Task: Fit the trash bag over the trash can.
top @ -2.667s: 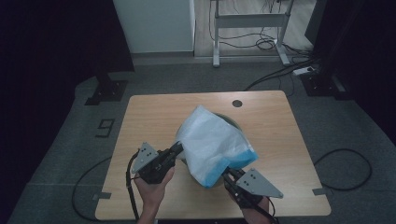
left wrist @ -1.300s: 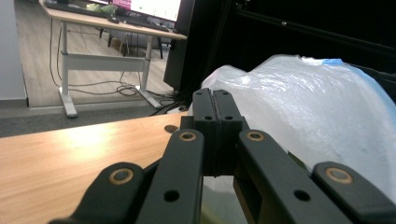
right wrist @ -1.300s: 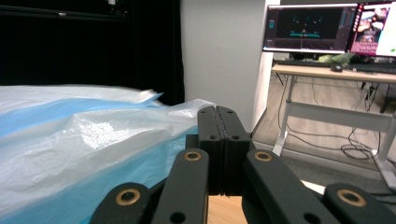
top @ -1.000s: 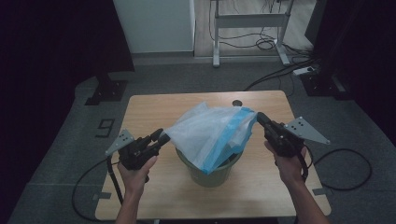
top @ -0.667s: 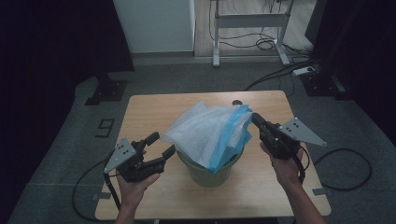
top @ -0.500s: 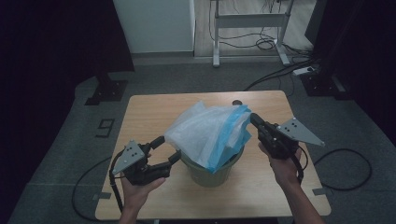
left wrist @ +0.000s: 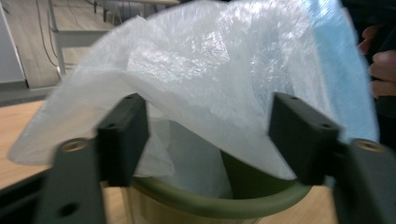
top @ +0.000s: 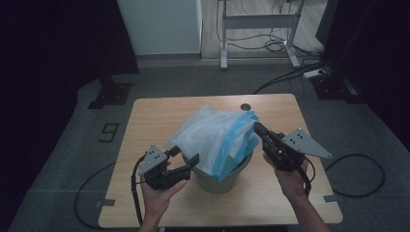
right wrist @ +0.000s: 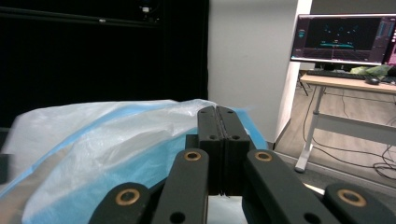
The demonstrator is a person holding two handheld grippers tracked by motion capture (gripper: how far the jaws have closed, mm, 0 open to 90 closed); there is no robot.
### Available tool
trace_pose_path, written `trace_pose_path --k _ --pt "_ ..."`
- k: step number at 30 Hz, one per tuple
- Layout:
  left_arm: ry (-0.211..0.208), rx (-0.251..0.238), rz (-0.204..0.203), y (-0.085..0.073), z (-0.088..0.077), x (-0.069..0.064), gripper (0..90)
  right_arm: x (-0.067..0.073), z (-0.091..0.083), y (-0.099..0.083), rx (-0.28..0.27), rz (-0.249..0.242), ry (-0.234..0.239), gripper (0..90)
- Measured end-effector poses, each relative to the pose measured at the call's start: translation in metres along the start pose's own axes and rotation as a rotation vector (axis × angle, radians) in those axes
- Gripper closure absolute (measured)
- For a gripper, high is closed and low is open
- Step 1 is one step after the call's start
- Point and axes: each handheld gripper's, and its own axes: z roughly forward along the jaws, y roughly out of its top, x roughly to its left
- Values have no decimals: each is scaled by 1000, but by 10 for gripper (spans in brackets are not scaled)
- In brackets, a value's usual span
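Observation:
A translucent white and blue plastic bag [top: 212, 135] billows over an olive-green bin [top: 220, 181] near the table's front edge. My left gripper [top: 186, 157] is at the bin's left side. Its jaws have just been closing, but in the left gripper view they still stand apart [left wrist: 210, 135]. The bag's loose lower edge [left wrist: 224, 70] and the bin's rim [left wrist: 219, 205] lie between them, and the pads press on nothing. My right gripper [top: 257, 127] is shut on the bag's blue edge at the right. Its jaws [right wrist: 217, 112] meet, with the bag [right wrist: 107, 140] spread to the left.
The wooden table [top: 154, 116] has a small round hole [top: 245, 107] at the back. A cable trails off each gripper over the table's sides. Beyond the table stand a desk frame [top: 256, 21] and a lit monitor [right wrist: 345, 37]. The other hand [left wrist: 380, 60] shows behind the bag.
My left gripper moved in to the bin's left side; its jaws spread wide, then narrowed. The right gripper drew the bag's edge slightly inward and the bag slackened.

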Motion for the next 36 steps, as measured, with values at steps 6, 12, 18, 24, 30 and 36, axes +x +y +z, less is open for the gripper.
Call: trace_pose_path --k 6,12,18,24,30,36 --pt "-107 -3 12 -4 3 5 809 4 -2 -6 10 -21 5 884" --pt "-145 -41 8 -1 -8 14 900 -10 -2 -12 30 -5 -28 884" --pt "-97 -106 -10 5 -24 24 900 -25 -2 -13 43 22 -61 884" --pt "-102 -151 -53 13 -34 37 900 -36 -5 -18 55 45 -72 871" --pt "-110 -144 -54 12 -30 34 900 -22 -24 -22 21 52 -61 525" --pt "-120 -139 -66 10 -24 31 900 4 -47 -30 13 57 -8 374"
